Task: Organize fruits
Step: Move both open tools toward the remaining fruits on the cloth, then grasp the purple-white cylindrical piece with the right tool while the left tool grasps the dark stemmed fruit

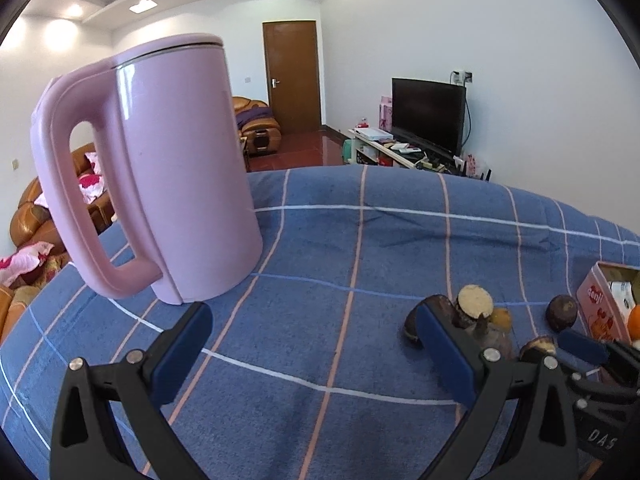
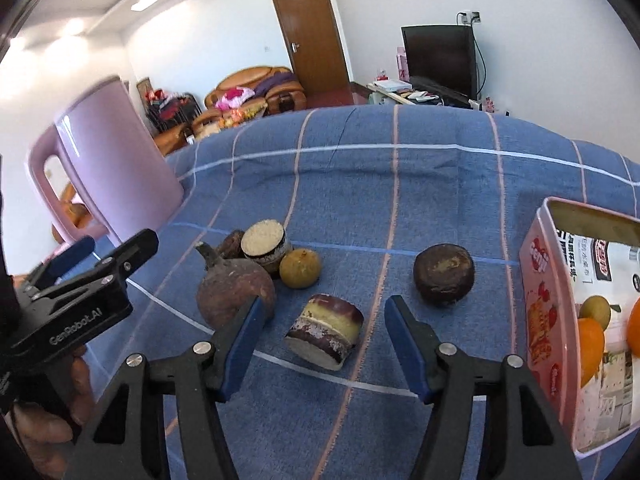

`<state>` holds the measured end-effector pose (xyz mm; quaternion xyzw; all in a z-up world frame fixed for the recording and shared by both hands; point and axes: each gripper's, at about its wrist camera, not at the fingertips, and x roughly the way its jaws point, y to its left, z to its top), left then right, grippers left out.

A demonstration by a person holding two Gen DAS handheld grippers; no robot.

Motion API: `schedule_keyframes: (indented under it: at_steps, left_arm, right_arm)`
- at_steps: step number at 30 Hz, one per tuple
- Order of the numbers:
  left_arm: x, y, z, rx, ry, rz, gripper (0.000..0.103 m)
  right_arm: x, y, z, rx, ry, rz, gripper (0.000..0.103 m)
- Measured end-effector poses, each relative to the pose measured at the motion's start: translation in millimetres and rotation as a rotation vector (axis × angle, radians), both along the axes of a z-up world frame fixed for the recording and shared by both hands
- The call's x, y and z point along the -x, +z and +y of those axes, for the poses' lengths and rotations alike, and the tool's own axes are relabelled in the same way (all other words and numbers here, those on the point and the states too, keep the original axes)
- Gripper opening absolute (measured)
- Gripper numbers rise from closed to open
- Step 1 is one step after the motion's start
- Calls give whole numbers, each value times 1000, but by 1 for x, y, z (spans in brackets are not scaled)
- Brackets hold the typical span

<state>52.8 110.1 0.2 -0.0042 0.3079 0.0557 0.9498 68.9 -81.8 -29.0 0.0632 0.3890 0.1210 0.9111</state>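
In the right wrist view my right gripper (image 2: 324, 320) is open, its jaws on either side of a short purple sugarcane piece (image 2: 325, 332) lying on the blue checked cloth (image 2: 360, 208). Beyond it lie a large dark stemmed fruit (image 2: 230, 288), a second cane piece (image 2: 265, 246), a small yellow-brown fruit (image 2: 300, 268) and a dark round fruit (image 2: 444, 274). A pink tin box (image 2: 548, 312) at the right holds oranges (image 2: 590, 348). My left gripper (image 1: 312, 344) is open and empty over bare cloth, left of the fruits (image 1: 474, 304).
A tall pink kettle (image 1: 176, 176) stands on the cloth at the far left, close ahead of the left gripper; it also shows in the right wrist view (image 2: 116, 160). The left gripper body (image 2: 76, 300) sits just left of the right gripper. Room furniture lies beyond the table edge.
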Motion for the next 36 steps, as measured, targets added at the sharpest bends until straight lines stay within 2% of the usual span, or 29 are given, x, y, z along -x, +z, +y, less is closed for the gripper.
schedule_keyframes:
  at_steps: [3, 5, 9, 10, 13, 15, 18, 20, 22, 27, 30, 34, 36]
  left_arm:
    - [0, 0, 2, 11, 4, 0, 103]
    - [1, 0, 1, 12, 0, 1, 103]
    - [0, -1, -2, 14, -19, 0, 103]
    - [0, -1, -3, 17, -23, 1, 103]
    - [0, -1, -4, 30, -38, -3, 103]
    - [1, 0, -5, 59, -72, -5, 103]
    - [6, 3, -13, 113, -171, -21, 103]
    - [8, 4, -23, 103, -220, -26, 103]
    - [10, 2, -35, 81, -273, -23, 102]
    - [3, -8, -60, 63, -348, 33, 91]
    - [-15, -20, -67, 93, -359, 127, 78]
    - [-31, -34, -72, 130, -339, 233, 76]
    - [-32, -39, -72, 155, -337, 258, 76]
  right_arm:
    - [-3, -7, 6, 52, 4, 50, 49]
    - [-6, -10, 9, 77, 11, 77, 49]
    - [-8, -9, 21, 146, 23, 72, 48]
    - [-7, -9, 23, 160, 31, 70, 44]
    - [-7, -6, 21, 150, 40, 62, 44]
    - [-3, -2, 19, 134, 21, 37, 44]
    - [23, 15, 3, 94, -24, -82, 44]
    - [48, 27, -5, 101, -89, -180, 44]
    - [64, 32, -11, 115, -124, -216, 44]
    - [77, 33, -23, 98, -162, -220, 44]
    - [74, 32, -24, 85, -169, -201, 44]
    - [68, 29, -26, 71, -166, -177, 44]
    - [63, 27, -23, 66, -166, -167, 44]
